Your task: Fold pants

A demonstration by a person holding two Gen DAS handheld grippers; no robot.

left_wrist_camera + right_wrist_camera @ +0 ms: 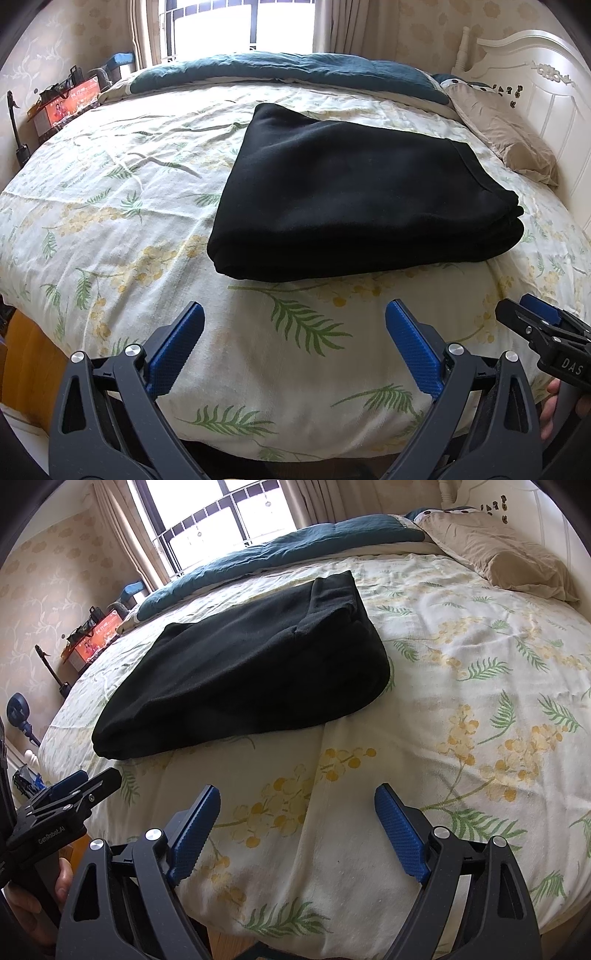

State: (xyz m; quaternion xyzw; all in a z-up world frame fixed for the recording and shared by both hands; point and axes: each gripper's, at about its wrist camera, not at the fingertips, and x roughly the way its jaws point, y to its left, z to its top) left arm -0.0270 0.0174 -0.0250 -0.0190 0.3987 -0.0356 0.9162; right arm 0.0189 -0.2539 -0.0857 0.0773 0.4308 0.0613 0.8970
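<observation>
The black pants (354,199) lay folded in a thick stack mid-bed, toward the near edge of the floral bedspread (110,206). The left gripper (294,345) and right gripper (297,829) hung wide apart, empty, short of it. Folding looked finished; only a tidying press seemed left.

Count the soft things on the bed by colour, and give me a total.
Black: 1, the folded pants
Teal: 1, the blanket along the far edge
Beige: 1, the pillow
Total: 3
</observation>
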